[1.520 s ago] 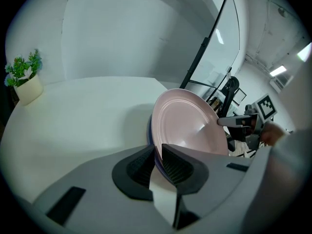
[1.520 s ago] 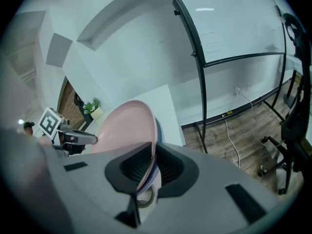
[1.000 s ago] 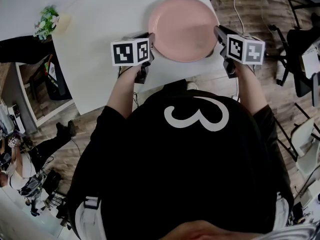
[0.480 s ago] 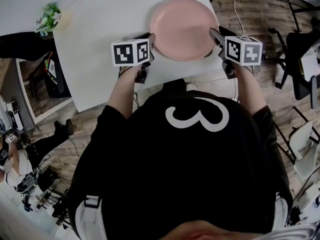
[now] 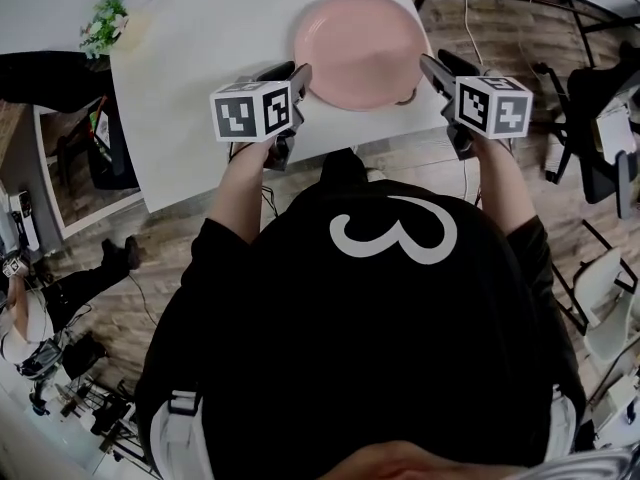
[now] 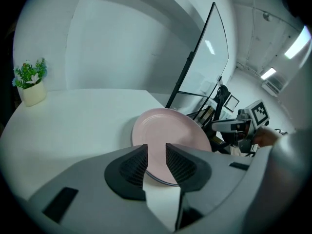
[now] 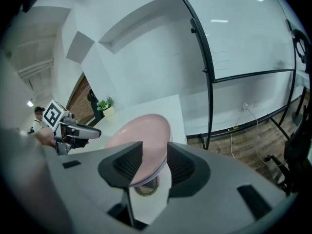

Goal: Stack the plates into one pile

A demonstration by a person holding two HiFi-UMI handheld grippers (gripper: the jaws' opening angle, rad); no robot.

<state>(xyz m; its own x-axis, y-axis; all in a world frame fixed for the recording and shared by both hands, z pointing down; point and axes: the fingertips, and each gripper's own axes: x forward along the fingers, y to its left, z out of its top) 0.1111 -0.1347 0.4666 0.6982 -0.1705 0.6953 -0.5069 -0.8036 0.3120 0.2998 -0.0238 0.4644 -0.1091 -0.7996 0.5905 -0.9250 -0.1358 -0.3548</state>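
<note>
Nearest to me is the person's black shirt, marked with a white 3, and both forearms reach out from it toward the white tabletop. The left claw hangs over the tabletop's near part, just beside the left edge of the pink plate. Its 2 jaws stand apart and have just been opening; the plate's near rim shows through the gap, but neither pad presses on it. The right claw is at the plate's right edge, over the tabletop's corner. Its jaws are likewise spread and have just been opening, with the plate's rim in line between them and untouched. The plate lies flat on the tabletop between the 2 claws, close to the near right corner. Its rim looks layered, as though another plate sits under it. A small brownish ring is set in the tabletop just under that rim on the right side. Farther off, at the tabletop's far left, stands a small potted plant, and wooden floor lies beyond the corner.
</note>
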